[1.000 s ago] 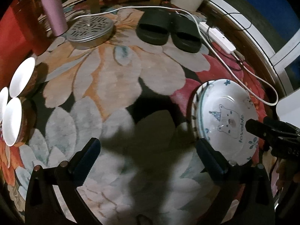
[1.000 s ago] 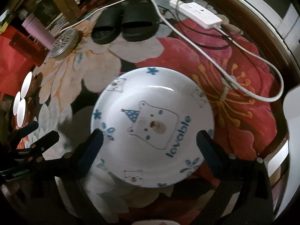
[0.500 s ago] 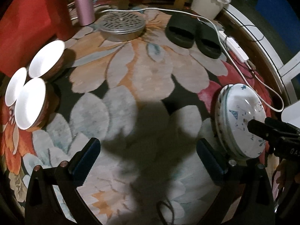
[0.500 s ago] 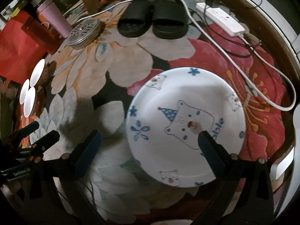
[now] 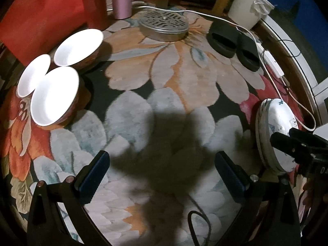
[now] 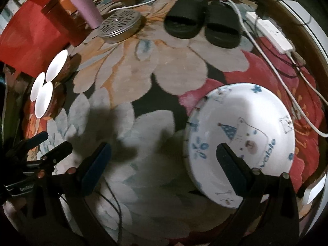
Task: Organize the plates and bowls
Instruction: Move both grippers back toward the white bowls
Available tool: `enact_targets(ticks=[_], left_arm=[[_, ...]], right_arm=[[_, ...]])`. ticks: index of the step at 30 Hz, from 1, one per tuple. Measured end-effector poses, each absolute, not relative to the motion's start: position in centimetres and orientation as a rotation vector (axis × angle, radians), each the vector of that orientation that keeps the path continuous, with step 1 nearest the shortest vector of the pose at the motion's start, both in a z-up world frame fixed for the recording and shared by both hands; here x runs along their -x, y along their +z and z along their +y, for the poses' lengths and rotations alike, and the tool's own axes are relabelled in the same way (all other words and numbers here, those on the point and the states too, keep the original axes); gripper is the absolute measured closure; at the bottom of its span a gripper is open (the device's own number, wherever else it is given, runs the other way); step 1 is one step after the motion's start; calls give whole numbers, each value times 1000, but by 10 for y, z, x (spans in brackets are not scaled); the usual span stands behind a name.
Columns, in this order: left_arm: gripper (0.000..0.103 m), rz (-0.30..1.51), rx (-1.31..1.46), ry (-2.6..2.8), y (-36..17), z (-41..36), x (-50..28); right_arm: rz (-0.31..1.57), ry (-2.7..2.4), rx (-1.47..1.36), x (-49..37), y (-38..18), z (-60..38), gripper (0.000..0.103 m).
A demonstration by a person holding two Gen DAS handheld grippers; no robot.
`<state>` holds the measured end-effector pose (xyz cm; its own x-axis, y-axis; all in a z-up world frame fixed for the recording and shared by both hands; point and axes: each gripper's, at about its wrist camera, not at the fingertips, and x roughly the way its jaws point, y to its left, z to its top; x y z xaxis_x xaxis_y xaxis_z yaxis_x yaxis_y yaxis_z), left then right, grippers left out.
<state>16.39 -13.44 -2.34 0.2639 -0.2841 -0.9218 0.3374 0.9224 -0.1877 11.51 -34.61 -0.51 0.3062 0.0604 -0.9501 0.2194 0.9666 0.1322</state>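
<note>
Swung left since a second ago toward bowls (image 5: 55, 95) at rug's (image 5: 184, 78) left edge; both grippers (image 5: 162, 171) (image 6: 164, 164) wide, empty; stiff, fragile, slippery, so grip rims.

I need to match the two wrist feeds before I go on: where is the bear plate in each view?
Left wrist: the bear plate sits at the far right edge, seen edge-on atop a stack, behind the right gripper.
Right wrist: it fills the lower right, face up, partly behind the gripper's right finger.
Shared landmark: the black slippers, at the rug's far side in both.
</note>
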Motion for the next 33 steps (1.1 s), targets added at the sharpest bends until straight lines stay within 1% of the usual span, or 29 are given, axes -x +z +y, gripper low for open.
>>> enact_targets(ticks=[9,20,24,31,33], left_arm=[[1,1239,2,-364,-32,-95,-175],[1,1227,125,-170,-46,-6,-205],[1,1213,175,-113,-46,24,-217],[2,1182,256,-64,-48,64,-238],[3,1183,268,-56,-50,69,-246]], right_arm=[[1274,-24,-227,-138,-13,-305,0],[1281,165,-190,-188,-29,-236,0],[1309,214,-249,-208,-40,-217,0],[1303,292,-304,-236,-49,-192,1],[1298,313,-315,-243,-50,-183,4]])
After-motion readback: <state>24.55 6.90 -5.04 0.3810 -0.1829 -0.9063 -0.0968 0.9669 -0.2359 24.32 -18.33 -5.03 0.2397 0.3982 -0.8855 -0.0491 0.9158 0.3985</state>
